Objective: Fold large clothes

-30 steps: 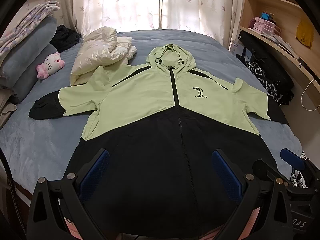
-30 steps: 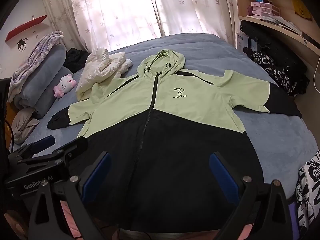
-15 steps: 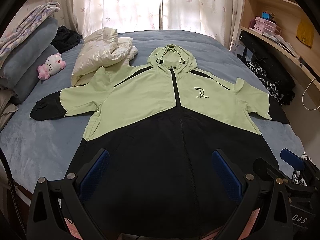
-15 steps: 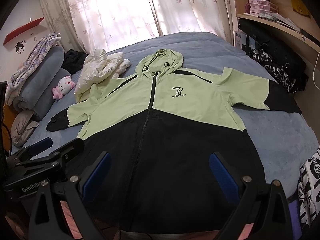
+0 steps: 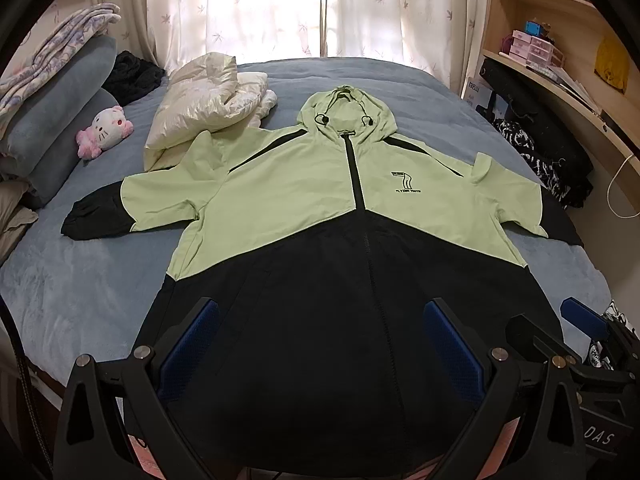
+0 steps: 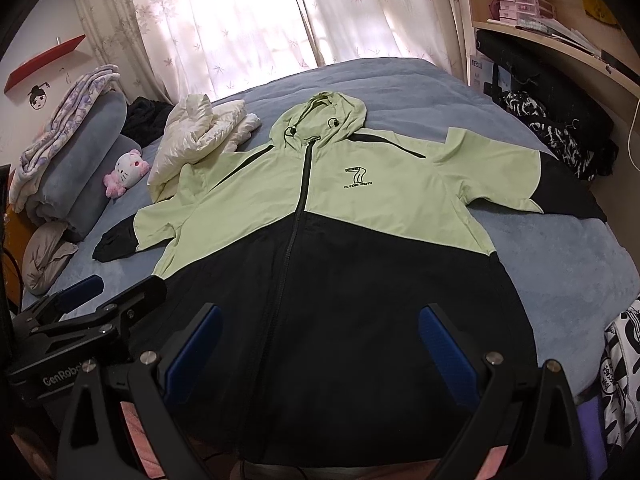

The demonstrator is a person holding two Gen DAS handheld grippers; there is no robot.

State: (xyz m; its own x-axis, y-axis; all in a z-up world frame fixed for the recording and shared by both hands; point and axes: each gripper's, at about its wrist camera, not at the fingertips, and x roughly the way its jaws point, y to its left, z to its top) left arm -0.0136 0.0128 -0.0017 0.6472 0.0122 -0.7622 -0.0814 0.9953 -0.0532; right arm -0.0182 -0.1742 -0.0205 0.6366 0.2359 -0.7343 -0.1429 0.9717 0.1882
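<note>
- A hooded jacket [image 5: 320, 216], light green above and black below, is lying front-up and spread flat across the blue bed [image 5: 72, 292], zipped closed, with its black hem hanging at the near edge of the bed.
- Its hood [image 5: 347, 110] is pointing toward the far edge of the bed, where the curtains [image 5: 256, 8] are letting daylight through.
- The two sleeves are stretching out toward the left and right edges of the bed, each ending in a black cuff; the one on the left [image 5: 94, 216] is lying flat on the cover.
- The left gripper [image 5: 320, 344] is hovering over the black lower part of the jacket near the hem, its blue-padded fingers [image 5: 188, 348] spread wide, with nothing between them.
- The right gripper [image 6: 318, 344] is hanging just beside it over the same black panel, its blue fingers [image 6: 448, 350] likewise standing wide apart and holding nothing.
- From the right wrist camera the left gripper is showing at the lower left, over the near left corner of the bed.
- A cream puffer coat [image 5: 204, 104] is sitting bunched toward the far left of the bed, touching the jacket's left shoulder.
- A pink and white plush cat [image 5: 106, 130] is resting at the left edge of the bed against rolled grey bedding [image 5: 52, 120].
</note>
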